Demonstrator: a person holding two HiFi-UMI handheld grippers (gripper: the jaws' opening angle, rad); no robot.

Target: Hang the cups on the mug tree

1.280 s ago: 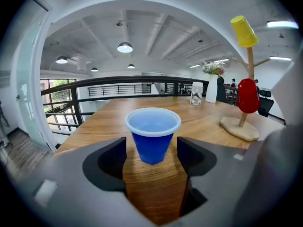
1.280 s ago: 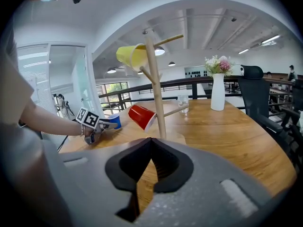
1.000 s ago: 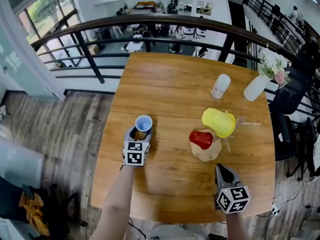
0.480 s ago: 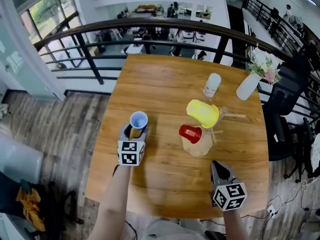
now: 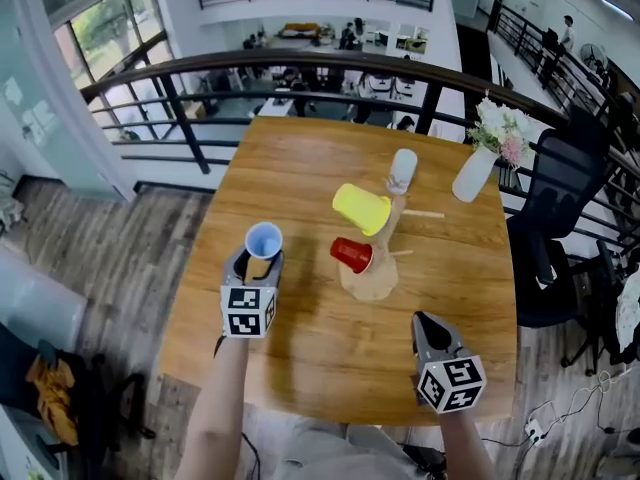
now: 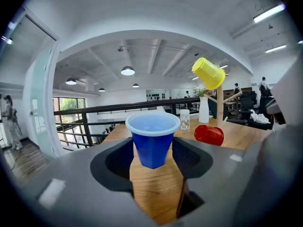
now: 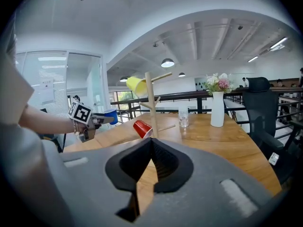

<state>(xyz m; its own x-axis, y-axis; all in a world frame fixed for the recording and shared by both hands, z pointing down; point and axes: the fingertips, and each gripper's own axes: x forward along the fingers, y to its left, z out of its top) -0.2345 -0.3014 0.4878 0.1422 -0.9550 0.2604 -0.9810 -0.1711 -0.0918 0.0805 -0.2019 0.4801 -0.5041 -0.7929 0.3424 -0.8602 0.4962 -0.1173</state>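
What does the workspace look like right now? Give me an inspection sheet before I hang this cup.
Surface: wooden table, no spills seen.
Job's things: mug tree holds yellow cup and red cup; blue cup not yet hung.
Clutter: clear glass and white vase of flowers beyond the tree.
Grippers: left gripper shut on the upright blue cup; right gripper shut, empty.
Cables: cables loose on the floor right of the table.
Surroundings: railing past the far edge, office chair at right.
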